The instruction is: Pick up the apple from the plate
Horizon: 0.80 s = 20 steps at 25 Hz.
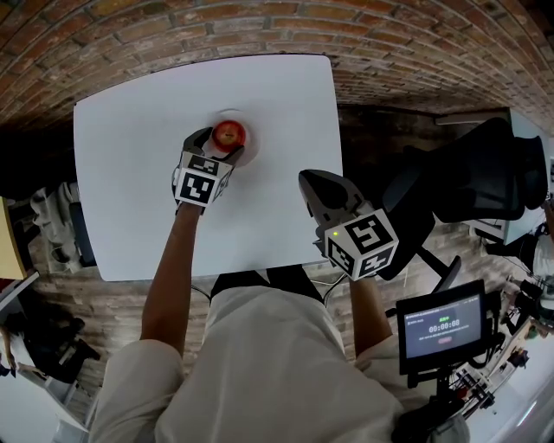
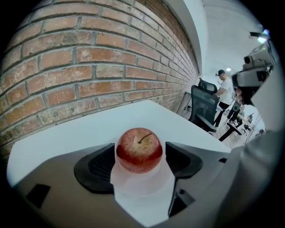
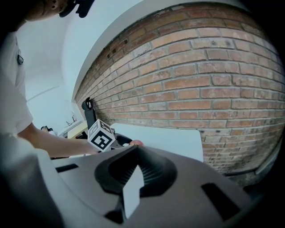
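Left tool (image 2: 139, 162) had its jaws spread wide either side of the apple (image 2: 139, 149), pads not clamped. Apple sat on the plate (image 1: 251, 152), far side of the white tabletop (image 1: 130, 190). Right tool (image 3: 136, 156) was closed, empty, well apart.

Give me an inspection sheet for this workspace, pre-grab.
Surface: white table, holds only the plate.
Job's things: red apple sits stem up on a white plate.
Clutter: nothing seen on the table.
Grippers: left gripper open, one jaw on each side of the apple, not pressing; right gripper shut, empty, over the table's near right corner.
Cables: nothing seen on the table.
Surroundings: brick wall behind; office chair and timer screen to the right.
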Motion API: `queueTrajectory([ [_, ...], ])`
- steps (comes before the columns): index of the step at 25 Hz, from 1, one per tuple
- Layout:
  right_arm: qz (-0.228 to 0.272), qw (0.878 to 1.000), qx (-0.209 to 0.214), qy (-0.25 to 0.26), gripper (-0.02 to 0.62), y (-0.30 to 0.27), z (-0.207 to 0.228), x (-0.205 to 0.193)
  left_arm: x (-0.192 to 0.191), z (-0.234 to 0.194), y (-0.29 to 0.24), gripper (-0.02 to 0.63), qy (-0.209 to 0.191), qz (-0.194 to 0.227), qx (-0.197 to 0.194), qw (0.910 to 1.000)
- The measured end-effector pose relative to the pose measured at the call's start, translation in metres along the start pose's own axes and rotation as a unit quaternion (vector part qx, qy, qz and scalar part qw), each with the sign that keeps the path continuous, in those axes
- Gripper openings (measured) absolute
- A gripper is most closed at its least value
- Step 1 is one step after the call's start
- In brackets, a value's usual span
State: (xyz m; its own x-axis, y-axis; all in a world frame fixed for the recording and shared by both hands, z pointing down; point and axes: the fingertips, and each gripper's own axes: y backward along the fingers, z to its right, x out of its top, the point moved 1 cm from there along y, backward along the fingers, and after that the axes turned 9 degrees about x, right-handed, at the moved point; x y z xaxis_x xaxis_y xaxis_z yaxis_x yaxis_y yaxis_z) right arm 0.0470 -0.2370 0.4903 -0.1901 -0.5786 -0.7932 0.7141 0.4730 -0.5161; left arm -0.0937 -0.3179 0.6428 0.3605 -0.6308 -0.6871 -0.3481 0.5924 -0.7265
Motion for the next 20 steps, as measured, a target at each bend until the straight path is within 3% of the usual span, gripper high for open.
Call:
queueTrajectory([
  [20, 0.002, 1.0, -0.009, -0.007, 0.003, 0.014, 0.008, -0.008, -0.007, 0.002, -0.014, 0.359, 0.005, -0.019, 0.015, 0.9997],
])
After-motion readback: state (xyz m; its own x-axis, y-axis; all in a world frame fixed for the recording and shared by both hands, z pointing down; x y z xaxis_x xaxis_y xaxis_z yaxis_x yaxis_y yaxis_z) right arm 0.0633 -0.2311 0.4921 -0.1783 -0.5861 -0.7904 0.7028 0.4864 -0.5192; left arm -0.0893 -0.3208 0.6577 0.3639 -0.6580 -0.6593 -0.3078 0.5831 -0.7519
